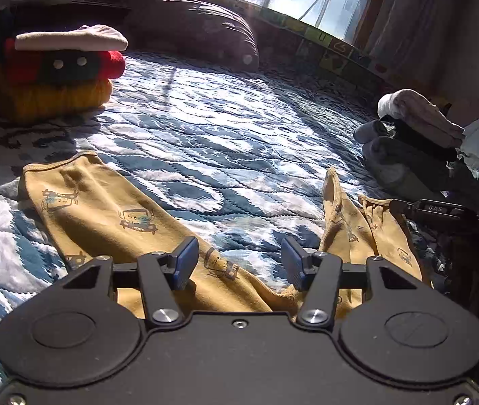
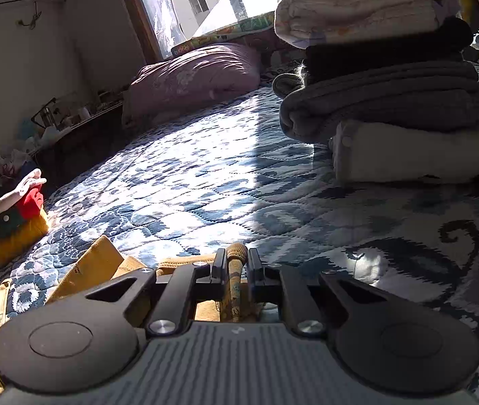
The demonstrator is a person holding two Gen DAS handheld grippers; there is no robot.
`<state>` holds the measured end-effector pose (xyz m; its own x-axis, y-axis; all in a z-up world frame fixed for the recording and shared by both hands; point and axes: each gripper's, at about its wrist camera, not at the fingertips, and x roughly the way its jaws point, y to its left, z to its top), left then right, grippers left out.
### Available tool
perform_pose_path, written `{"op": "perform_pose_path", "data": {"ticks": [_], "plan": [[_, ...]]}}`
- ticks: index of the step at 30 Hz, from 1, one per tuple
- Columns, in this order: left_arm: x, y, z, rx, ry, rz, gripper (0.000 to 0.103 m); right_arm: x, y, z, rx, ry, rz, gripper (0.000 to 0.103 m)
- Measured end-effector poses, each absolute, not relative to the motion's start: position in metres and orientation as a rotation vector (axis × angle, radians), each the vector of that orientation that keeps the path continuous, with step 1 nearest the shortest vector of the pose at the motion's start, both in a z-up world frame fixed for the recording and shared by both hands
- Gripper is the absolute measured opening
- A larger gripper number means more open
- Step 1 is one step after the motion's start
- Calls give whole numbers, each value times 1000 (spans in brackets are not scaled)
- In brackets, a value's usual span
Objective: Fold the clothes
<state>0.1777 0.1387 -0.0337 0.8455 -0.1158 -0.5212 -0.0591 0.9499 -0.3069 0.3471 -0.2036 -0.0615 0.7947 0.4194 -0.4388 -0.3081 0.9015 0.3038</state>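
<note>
Here the mustard-yellow trousers [image 1: 104,216], printed with small cartoon vehicles, lie on the blue-and-white quilted bed [image 1: 226,155] just ahead of both tools. In the left wrist view their two legs fan away from the camera: one long leg runs up and to the left, its hemmed cuff the far end, while the other rises crumpled on the right. The left hand-held gripper [image 1: 239,263] hovers over the crotch area with its blue-padded fingers [image 1: 185,260] spread wide and nothing between them. The right hand-held gripper [image 2: 234,268] is clenched on a ribbed edge of the trousers [image 2: 236,270], which stands as a narrow upright fold between its black fingers; in the left view its tip [image 1: 405,207] reaches in from the right, and a label there reads "DAS". A folded stack [image 1: 60,71] of cream, red and yellow garments sits at the bed's far left. A taller pile [image 2: 391,77] stands near the right tool; its bottom white piece [image 2: 418,152] shows the letters "pand", cut off by the frame edge. A pink pillow [image 2: 199,74] lies by the window.
</note>
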Motion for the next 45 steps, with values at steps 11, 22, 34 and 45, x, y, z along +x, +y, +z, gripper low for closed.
{"op": "perform_pose_path", "data": {"ticks": [11, 22, 34, 45], "plan": [[180, 141, -36, -399, 550, -68, 54, 293, -251, -25, 275, 404, 280, 11], [170, 146, -31, -446, 528, -115, 54, 245, -329, -6, 342, 431, 101, 11], [161, 135, -24, -454, 517, -204, 55, 178, -392, 21, 248, 433, -83, 10], [156, 128, -24, -451, 516, -240, 55, 144, -437, -5, 270, 526, -203, 10]]}}
